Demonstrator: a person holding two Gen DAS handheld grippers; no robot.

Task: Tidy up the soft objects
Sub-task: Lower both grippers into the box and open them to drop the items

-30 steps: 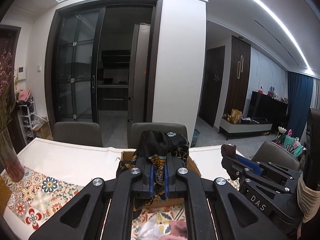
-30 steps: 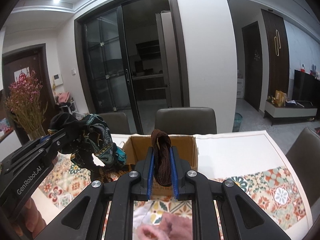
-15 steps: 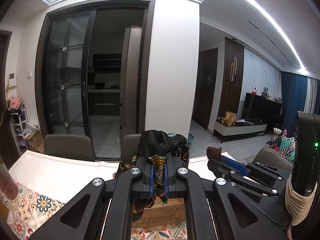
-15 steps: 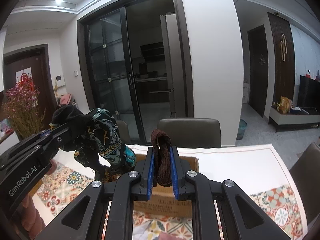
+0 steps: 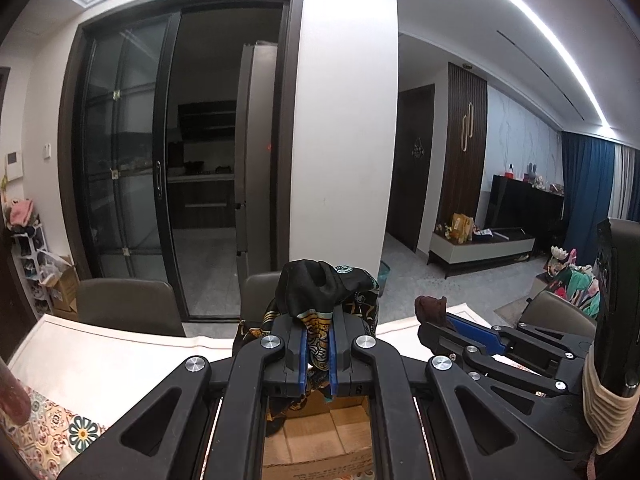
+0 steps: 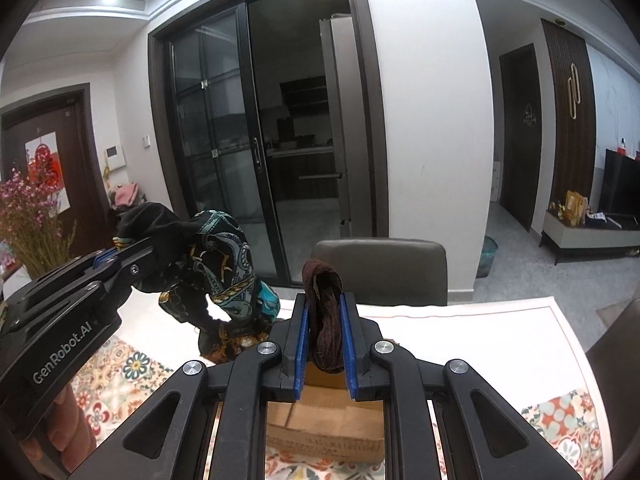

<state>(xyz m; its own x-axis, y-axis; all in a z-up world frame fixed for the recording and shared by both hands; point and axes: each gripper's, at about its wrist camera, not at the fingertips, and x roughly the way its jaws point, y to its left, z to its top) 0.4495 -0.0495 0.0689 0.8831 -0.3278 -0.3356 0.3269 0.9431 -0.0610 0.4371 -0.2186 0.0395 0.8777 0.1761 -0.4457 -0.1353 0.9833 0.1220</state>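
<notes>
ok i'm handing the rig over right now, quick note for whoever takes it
Left gripper: shut on the patterned scarf, held up with its tail hanging toward the cardboard box.
Right gripper: shut on the brown cloth, also above the box.
Done: both items picked up.
Left: lower each into the box and release. What's already inside the box can't be seen.

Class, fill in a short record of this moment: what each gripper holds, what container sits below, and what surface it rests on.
left gripper: shut on patterned scarf, draped over the fingers
right gripper: shut on brown cloth
container: cardboard box, beneath both grippers
surface: table with patterned cloth
</notes>
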